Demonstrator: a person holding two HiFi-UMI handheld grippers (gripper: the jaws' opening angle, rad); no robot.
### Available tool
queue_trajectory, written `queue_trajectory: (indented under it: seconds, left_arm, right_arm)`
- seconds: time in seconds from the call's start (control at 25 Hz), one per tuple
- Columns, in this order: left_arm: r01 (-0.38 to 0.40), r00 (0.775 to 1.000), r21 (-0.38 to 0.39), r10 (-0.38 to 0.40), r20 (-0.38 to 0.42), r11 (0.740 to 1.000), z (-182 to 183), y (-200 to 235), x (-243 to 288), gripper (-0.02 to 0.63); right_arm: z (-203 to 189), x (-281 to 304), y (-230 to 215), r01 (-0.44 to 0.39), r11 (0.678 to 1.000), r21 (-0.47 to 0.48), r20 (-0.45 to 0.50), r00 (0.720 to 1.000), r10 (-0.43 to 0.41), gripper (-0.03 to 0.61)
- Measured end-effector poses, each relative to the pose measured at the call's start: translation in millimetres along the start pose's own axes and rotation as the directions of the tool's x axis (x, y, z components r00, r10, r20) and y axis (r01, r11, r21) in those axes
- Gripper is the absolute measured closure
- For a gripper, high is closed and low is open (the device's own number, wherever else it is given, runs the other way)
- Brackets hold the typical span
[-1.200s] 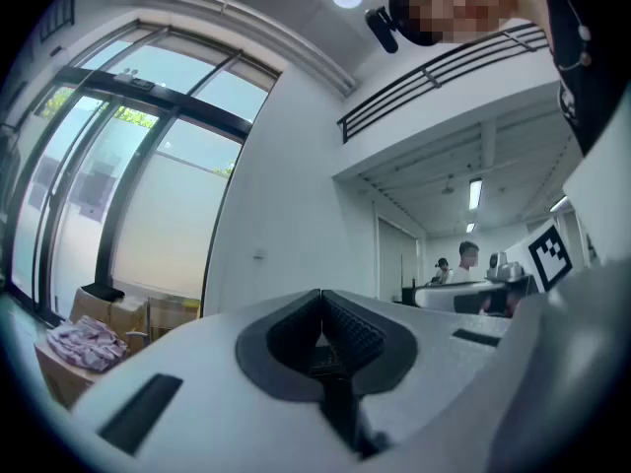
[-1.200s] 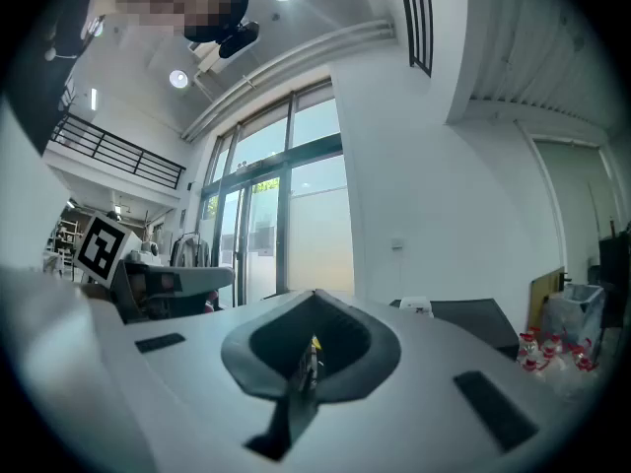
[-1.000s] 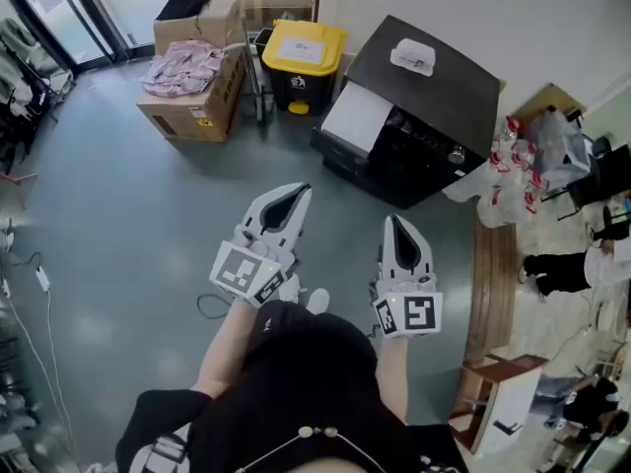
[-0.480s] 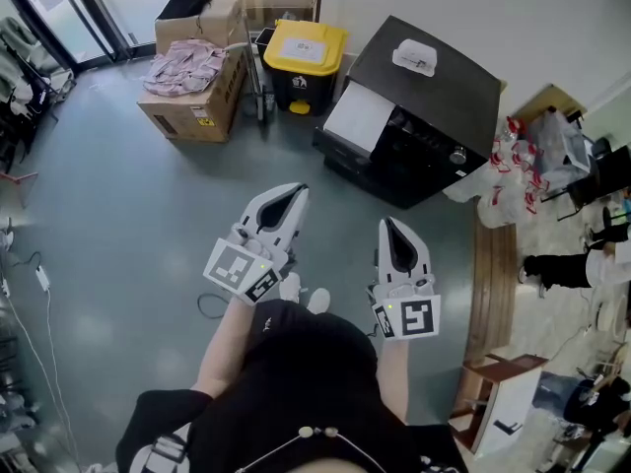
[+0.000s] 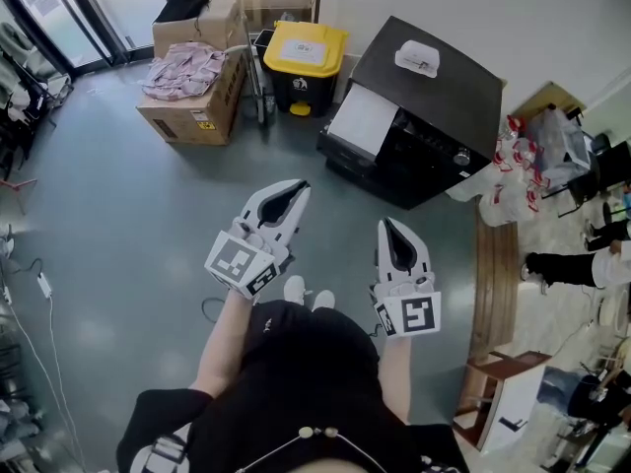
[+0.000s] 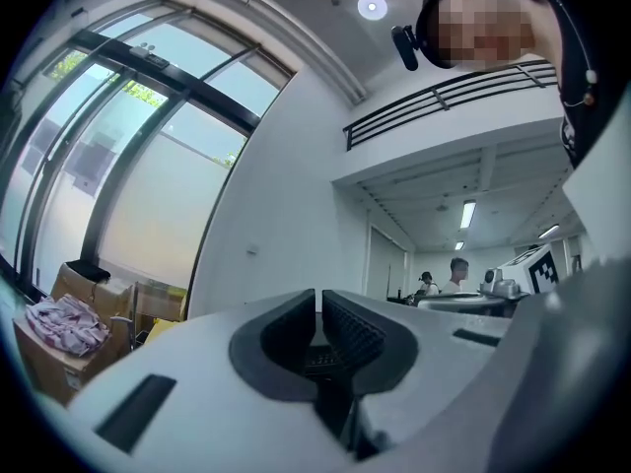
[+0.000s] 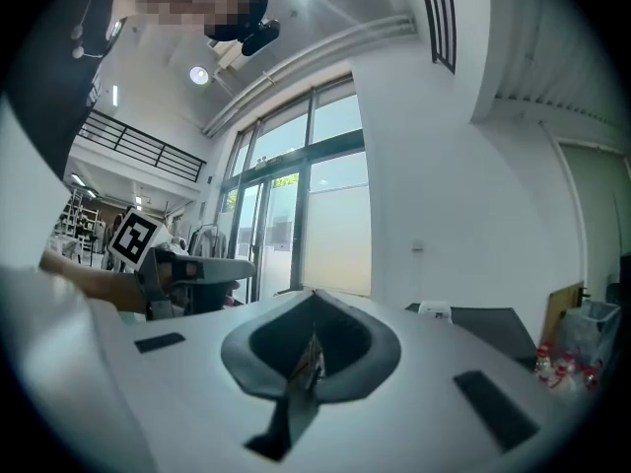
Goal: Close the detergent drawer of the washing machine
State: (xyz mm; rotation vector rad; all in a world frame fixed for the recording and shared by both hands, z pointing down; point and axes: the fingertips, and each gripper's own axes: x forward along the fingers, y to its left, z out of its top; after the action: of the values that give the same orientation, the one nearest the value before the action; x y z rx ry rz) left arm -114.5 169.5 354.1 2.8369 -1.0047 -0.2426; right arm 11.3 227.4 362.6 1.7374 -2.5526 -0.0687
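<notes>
The left hand-held gripper (image 5: 296, 191) and right hand-held gripper (image 5: 387, 227), both closed and empty, hover together, likely because the black box-shaped washing machine (image 5: 434, 87) stands well ahead.

We can read no words or numbers anywhere. Well ahead of the jaws of the left gripper (image 5: 299, 187), a sticker (image 5: 200, 121) on the cardboard box (image 5: 175, 106) and a label (image 5: 301, 49) on the yellow bin (image 5: 330, 39) are too small to read.
</notes>
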Motion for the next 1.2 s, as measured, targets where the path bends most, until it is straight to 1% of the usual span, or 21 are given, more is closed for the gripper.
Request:
queue_trajectory:
  seconds: [0.12, 0.24, 0.48, 0.6, 0.72, 0.8, 0.88, 1.04, 1.2]
  left_arm:
    - [0.017, 1.0, 0.002, -0.017, -0.012, 1.0, -1, 10, -2, 0.606]
    - [0.032, 0.999, -0.012, -0.032, -0.019, 0.999, -3, 16, -2, 0.606]
    - [0.061, 0.997, -0.037, -0.063, -0.042, 0.997, -10, 23, -1, 0.594]
    - [0.076, 0.995, -0.025, -0.077, -0.067, 0.997, -16, 26, 5, 0.571]
    - [0.081, 0.992, 0.009, -0.08, -0.097, 0.997, -25, 32, 12, 0.561]
    - [0.082, 0.99, 0.042, -0.076, -0.121, 0.996, -30, 36, 17, 0.561]
    - [0.079, 0.989, 0.058, -0.071, -0.133, 0.995, -34, 40, 23, 0.561]
    - [0.098, 0.982, 0.044, -0.09, -0.166, 0.994, -46, 48, 38, 0.561]
    - [0.124, 0.968, 0.062, -0.107, -0.226, 0.99, -60, 62, 55, 0.561]
  right_arm:
    - [-3, 5, -1, 0.028, 1.0, -0.01, -0.005, 1.0, -0.028, 0.575]
    - [-6, 8, -2, 0.054, 0.998, -0.012, -0.01, 0.998, -0.054, 0.575]
    - [-7, 13, -1, 0.075, 0.997, -0.012, -0.015, 0.997, -0.075, 0.575]
    - [-11, 20, -6, 0.081, 0.997, -0.019, -0.025, 0.996, -0.081, 0.575]
    - [-17, 29, -12, 0.086, 0.996, -0.016, -0.038, 0.996, -0.086, 0.575]
    - [-20, 36, -17, 0.087, 0.996, -0.013, -0.046, 0.995, -0.087, 0.575]
    - [-25, 41, -23, 0.083, 0.997, -0.009, -0.062, 0.995, -0.083, 0.569]
    - [-40, 50, -40, 0.064, 0.998, 0.009, -0.11, 0.992, -0.062, 0.52]
    - [-60, 63, -54, 0.03, 1.0, 0.003, -0.168, 0.985, -0.029, 0.512]
